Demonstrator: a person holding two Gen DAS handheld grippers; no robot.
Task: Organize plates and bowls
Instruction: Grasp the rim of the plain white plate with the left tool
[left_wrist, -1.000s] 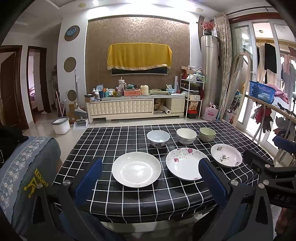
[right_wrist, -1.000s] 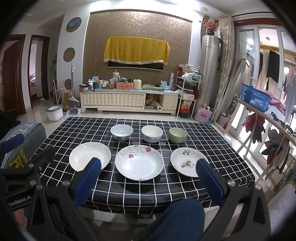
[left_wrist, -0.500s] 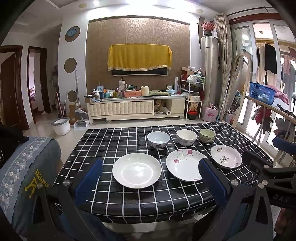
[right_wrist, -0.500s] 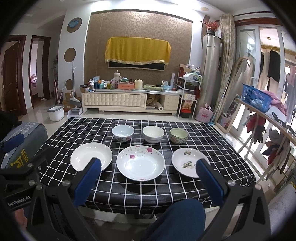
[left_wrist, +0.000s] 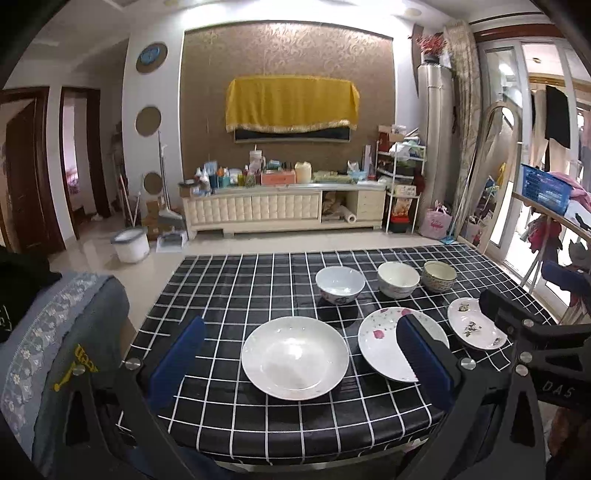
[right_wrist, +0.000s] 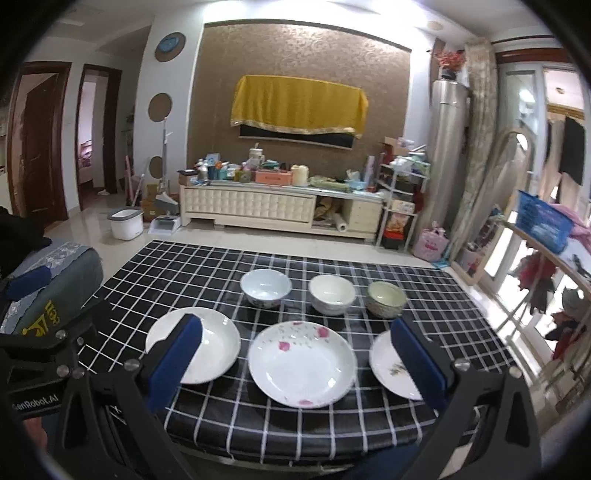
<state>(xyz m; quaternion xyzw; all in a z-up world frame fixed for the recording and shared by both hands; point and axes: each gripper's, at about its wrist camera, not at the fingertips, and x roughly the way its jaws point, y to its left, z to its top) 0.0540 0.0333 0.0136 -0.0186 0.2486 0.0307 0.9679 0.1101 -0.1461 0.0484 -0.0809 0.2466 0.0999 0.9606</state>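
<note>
The table (left_wrist: 236, 406) carries a black cloth with a white grid. On it stand 3 plates in a near row and 3 bowls in a far row, each piece apart from its neighbours.

Bowls, left to right: a pale blue-white bowl (right_wrist: 265, 287) with a patterned outer wall, a cream bowl (right_wrist: 331, 294), and a smaller green-rimmed bowl (right_wrist: 386, 298). All 3 are upright, round and glossy; the interiors visible hold nothing.

Plates, left to right: a plain white plate (left_wrist: 294, 357), a wide shallow plate with pink petals (right_wrist: 302, 363), and a small floral plate (left_wrist: 475, 328). All are glazed, shallow and unloaded.

The left gripper (left_wrist: 301, 360) hangs at the near table edge, its blue ribbed pads wide apart, framing the plain white plate without contact. The right gripper (right_wrist: 295, 363) likewise has its jaws spread, framing the petal plate, holding nothing.
</note>
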